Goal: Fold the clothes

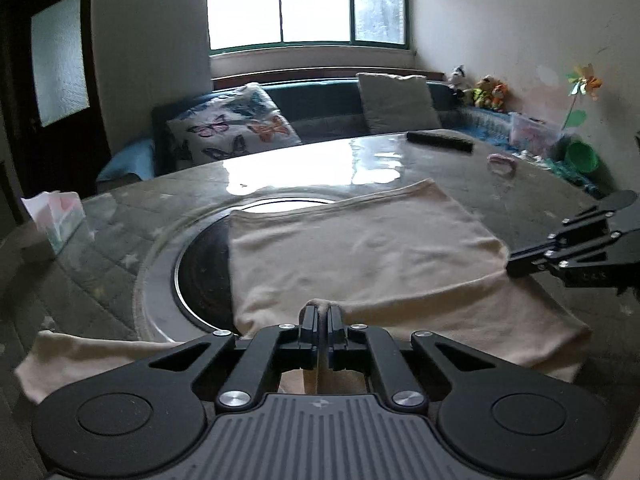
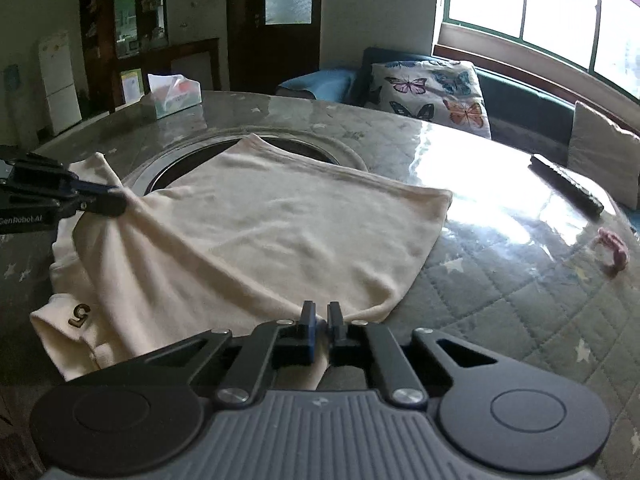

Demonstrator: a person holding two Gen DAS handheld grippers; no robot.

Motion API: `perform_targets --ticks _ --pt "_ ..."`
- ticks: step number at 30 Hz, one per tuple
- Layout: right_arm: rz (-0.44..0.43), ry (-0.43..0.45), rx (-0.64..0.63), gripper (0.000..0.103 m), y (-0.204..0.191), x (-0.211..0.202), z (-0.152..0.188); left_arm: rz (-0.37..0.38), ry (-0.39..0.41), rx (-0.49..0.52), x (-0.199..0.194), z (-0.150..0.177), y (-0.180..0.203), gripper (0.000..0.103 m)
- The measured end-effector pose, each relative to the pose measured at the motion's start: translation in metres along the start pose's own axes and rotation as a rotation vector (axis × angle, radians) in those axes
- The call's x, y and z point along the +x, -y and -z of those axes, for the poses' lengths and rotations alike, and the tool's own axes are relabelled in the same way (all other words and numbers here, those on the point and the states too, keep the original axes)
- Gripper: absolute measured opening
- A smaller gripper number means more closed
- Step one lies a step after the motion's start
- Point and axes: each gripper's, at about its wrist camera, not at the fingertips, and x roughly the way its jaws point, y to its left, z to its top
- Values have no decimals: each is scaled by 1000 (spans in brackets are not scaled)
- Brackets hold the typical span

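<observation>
A cream garment [image 1: 360, 248] lies on the round glass-topped table, its far part spread flat. It also shows in the right wrist view [image 2: 260, 232], with a dark "5" mark [image 2: 81, 314] near its left sleeve. My left gripper [image 1: 321, 312] is shut on a fold of the garment's near edge. My right gripper [image 2: 320, 310] is shut on the garment's near right edge. Each gripper shows in the other's view: the right one at the right [image 1: 516, 266], the left one at the left [image 2: 116, 200]. The cloth between them is lifted and taut.
The table [image 1: 120, 240] has a dark round inset [image 1: 204, 264] under the garment. A tissue box [image 1: 56, 216] stands at the left, a black remote [image 1: 440, 140] and a pink hair tie [image 1: 502, 164] at the far right. A sofa with cushions [image 1: 236, 128] lies behind.
</observation>
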Motion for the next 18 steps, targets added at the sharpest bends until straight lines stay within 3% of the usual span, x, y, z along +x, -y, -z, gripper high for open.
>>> perform_targets --ticks 4,8,9,10,12,14,16,18 --pt "9 8 6 6 0 4 4 -4 -74 1 15 9 -4 7" --pt "13 31 4 9 -3 -8 3 -17 -68 14 9 14 -5 10" --pt "8 34 3 10 -4 -11 3 -18 -63 19 7 15 -5 14" --pt "1 38 0 10 -8 -14 4 -20 -58 24 5 16 -5 31" --pt "-23 39 -14 11 -16 -20 6 -23 -48 34 1 18 -5 53" --pt "-42 35 -22 15 -23 -22 8 -26 -40 43 -3 20 -6 54" --pt "-58 26 -27 29 -32 -20 12 -29 -58 40 -2 25 -7 65" --pt "-67 6 -43 30 -41 -15 16 -41 -62 35 -4 30 -9 72"
